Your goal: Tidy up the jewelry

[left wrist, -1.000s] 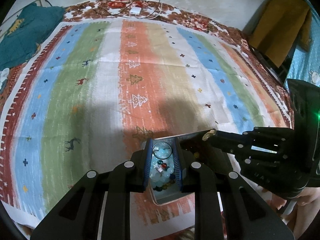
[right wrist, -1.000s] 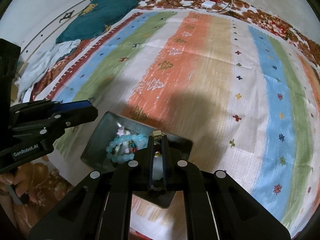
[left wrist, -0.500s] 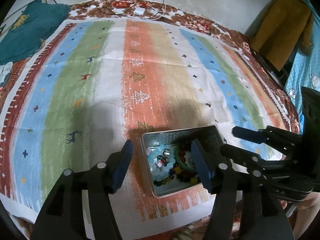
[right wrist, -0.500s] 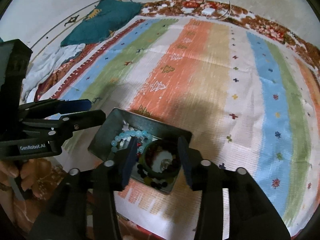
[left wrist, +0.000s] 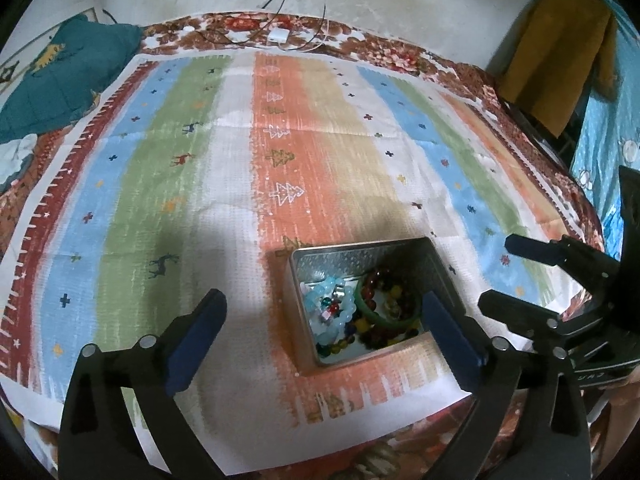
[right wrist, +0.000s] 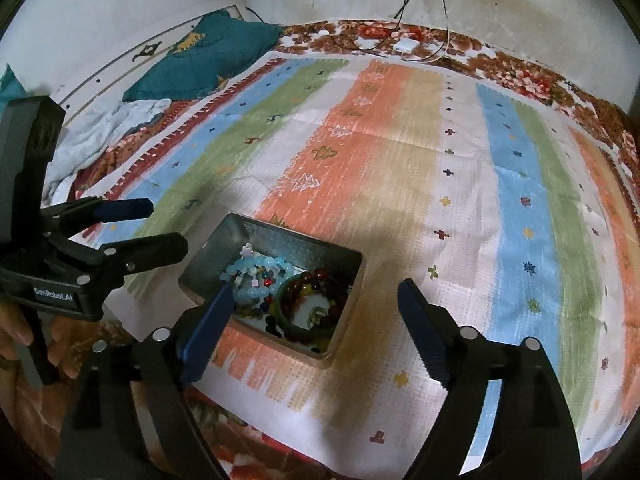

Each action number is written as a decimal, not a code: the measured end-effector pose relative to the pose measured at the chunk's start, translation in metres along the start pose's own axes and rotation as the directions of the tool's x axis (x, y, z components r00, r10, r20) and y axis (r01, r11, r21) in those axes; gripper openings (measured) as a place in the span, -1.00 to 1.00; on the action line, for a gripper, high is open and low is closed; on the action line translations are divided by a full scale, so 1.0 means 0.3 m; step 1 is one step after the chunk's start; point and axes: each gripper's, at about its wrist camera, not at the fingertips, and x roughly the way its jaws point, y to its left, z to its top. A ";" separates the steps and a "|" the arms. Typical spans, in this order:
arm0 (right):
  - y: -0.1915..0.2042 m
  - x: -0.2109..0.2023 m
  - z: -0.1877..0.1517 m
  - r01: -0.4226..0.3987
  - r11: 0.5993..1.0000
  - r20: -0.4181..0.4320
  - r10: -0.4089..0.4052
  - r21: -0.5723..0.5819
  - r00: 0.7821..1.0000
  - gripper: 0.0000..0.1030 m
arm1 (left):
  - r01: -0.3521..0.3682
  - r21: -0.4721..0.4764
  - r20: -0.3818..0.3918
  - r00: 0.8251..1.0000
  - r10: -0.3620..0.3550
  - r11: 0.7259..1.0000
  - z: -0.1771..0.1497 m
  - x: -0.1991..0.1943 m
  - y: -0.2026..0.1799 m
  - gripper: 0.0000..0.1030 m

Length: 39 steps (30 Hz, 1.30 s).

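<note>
A small metal box (left wrist: 360,252) sits on the striped cloth near its front edge. It holds a light blue bead bracelet (left wrist: 340,312), a green bangle (left wrist: 370,312), a dark red bead bracelet (left wrist: 384,280) and loose coloured beads. It also shows in the right wrist view (right wrist: 288,240). My left gripper (left wrist: 324,332) is open and empty, raised above the box. My right gripper (right wrist: 316,320) is open and empty, also above the box. The right gripper shows at the right of the left view (left wrist: 516,276).
The striped cloth (left wrist: 200,160) covers a bed. A teal quilt (left wrist: 60,76) and white cloth (right wrist: 100,132) lie at the far left. A white charger with cables (left wrist: 279,36) lies at the far edge. A yellow garment (left wrist: 556,52) hangs at the right.
Both grippers were shut down in the box a second ago. Both have opened wide and pulled back and up, leaving the jewelry in the box.
</note>
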 end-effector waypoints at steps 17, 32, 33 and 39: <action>0.004 -0.103 -0.093 0.010 1.000 0.083 -0.010 -0.005 0.997 0.81 | -0.024 0.089 0.054 0.998 0.019 0.996 -0.090 -0.076 -0.059 0.89; -0.002 -0.136 -0.131 0.005 1.000 0.112 -0.006 0.009 0.994 0.81 | 0.010 0.098 0.078 0.997 -0.017 0.995 -0.117 -0.101 -0.079 0.89; -0.004 -0.137 -0.131 0.004 1.000 0.112 -0.005 0.012 0.994 0.81 | 0.009 0.105 0.080 0.997 -0.018 0.994 -0.118 -0.101 -0.083 0.89; -0.003 -0.135 -0.129 0.008 1.000 0.112 -0.009 0.011 0.994 0.81 | -0.001 0.133 0.088 0.996 -0.011 0.991 -0.128 -0.106 -0.101 0.89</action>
